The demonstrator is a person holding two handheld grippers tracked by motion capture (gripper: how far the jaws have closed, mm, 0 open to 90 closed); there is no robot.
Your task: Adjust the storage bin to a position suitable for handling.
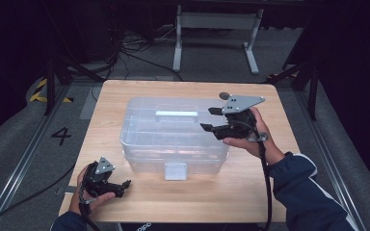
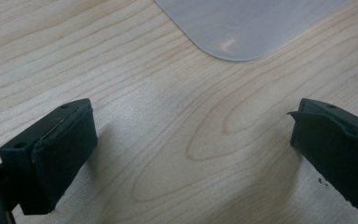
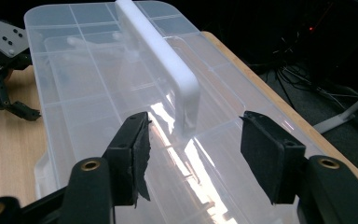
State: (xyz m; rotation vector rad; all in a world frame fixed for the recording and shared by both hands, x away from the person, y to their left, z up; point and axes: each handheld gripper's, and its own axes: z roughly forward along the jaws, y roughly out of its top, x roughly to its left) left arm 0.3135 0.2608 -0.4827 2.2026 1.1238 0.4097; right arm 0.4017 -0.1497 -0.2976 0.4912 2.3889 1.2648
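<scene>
While both grippers' fingers stand open and empty, right gripper (image 1: 213, 119) over clear box (image 1: 149, 139), left gripper (image 1: 125, 185) on table (image 1: 270, 192).

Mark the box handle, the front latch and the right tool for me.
box handle (image 3: 168, 60): right gripper view, middle of the white bar.
front latch (image 1: 175, 171): high view, centre of the flap.
right tool (image 1: 211, 119): high view, midway between its open fingertips.

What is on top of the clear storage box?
A white handle lies along the lid of the clear storage box. Contents cannot be made out through the cloudy plastic.
</scene>
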